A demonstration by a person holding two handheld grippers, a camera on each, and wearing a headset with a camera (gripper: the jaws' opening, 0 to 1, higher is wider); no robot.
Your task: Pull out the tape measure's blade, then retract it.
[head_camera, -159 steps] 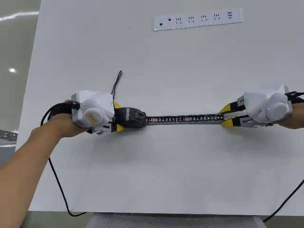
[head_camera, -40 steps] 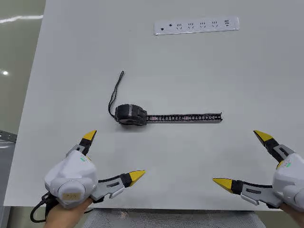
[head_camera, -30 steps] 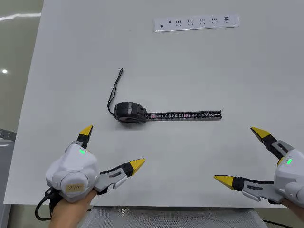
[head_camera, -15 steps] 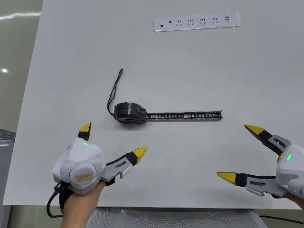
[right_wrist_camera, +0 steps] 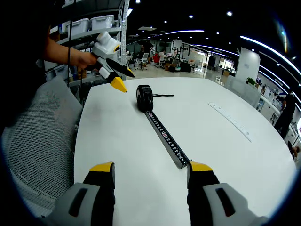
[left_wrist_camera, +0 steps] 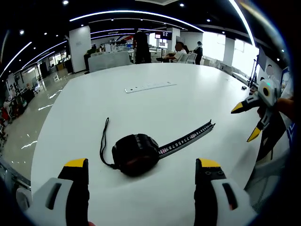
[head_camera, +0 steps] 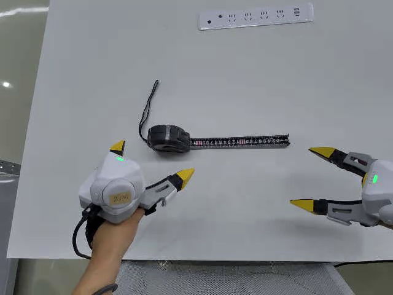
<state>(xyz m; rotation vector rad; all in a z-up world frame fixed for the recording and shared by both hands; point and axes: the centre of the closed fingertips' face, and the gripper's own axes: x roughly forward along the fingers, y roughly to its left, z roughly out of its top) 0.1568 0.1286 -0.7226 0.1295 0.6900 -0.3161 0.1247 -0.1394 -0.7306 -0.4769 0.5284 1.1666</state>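
A black tape measure (head_camera: 167,137) (left_wrist_camera: 135,153) (right_wrist_camera: 144,98) lies on the white table (head_camera: 245,74), its blade (head_camera: 239,141) (left_wrist_camera: 186,138) (right_wrist_camera: 165,138) pulled out to the right and lying flat. A black wrist strap (head_camera: 147,109) trails up from the case. My left gripper (head_camera: 150,161) (left_wrist_camera: 141,167) hovers open just below and left of the case, holding nothing. My right gripper (head_camera: 312,178) (right_wrist_camera: 149,167) is open and empty, a short way lower right of the blade's tip (head_camera: 286,139) (right_wrist_camera: 182,165).
A white power strip (head_camera: 255,16) (left_wrist_camera: 149,87) (right_wrist_camera: 233,121) lies near the table's far edge. The near table edge runs just below both grippers, with a mesh chair back (head_camera: 227,279) (right_wrist_camera: 35,155) under it. A black cable (head_camera: 80,236) hangs from the left gripper. People stand in the background.
Five seconds ago both grippers held the tape, one on the case, one on the blade tip; both let go. Over the last second both open grippers have moved back up toward the tape.
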